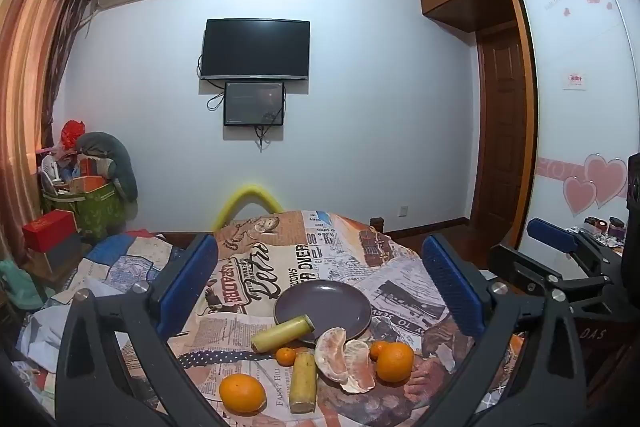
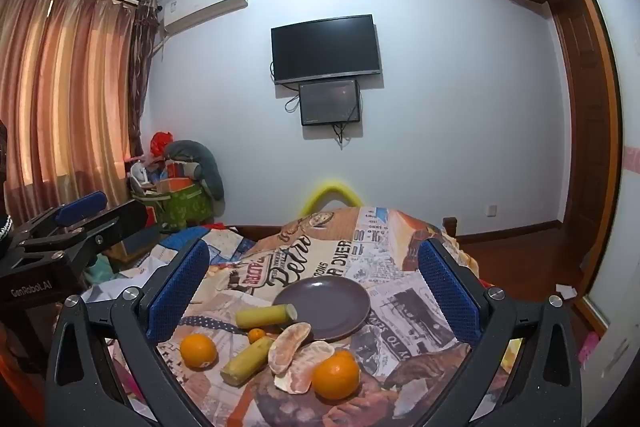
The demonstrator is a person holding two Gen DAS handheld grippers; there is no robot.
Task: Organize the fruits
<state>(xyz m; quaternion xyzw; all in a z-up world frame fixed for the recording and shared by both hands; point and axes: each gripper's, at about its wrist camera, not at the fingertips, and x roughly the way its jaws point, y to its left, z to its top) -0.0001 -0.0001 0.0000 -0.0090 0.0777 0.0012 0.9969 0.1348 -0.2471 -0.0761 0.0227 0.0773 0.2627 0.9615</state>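
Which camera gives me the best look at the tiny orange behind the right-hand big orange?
The left wrist view. There the tiny orange peeks out beside the big orange, touching the pomelo segment. In the right wrist view the big orange hides it entirely.

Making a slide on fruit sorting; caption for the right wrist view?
Open right gripper above empty plate, with oranges, pomelo segments beside it.

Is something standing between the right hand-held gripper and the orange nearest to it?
Nothing visible does. The right hand-held gripper is open above the cloth, and the orange lies at the front of the pile. Peeled pomelo pieces only touch its left side.
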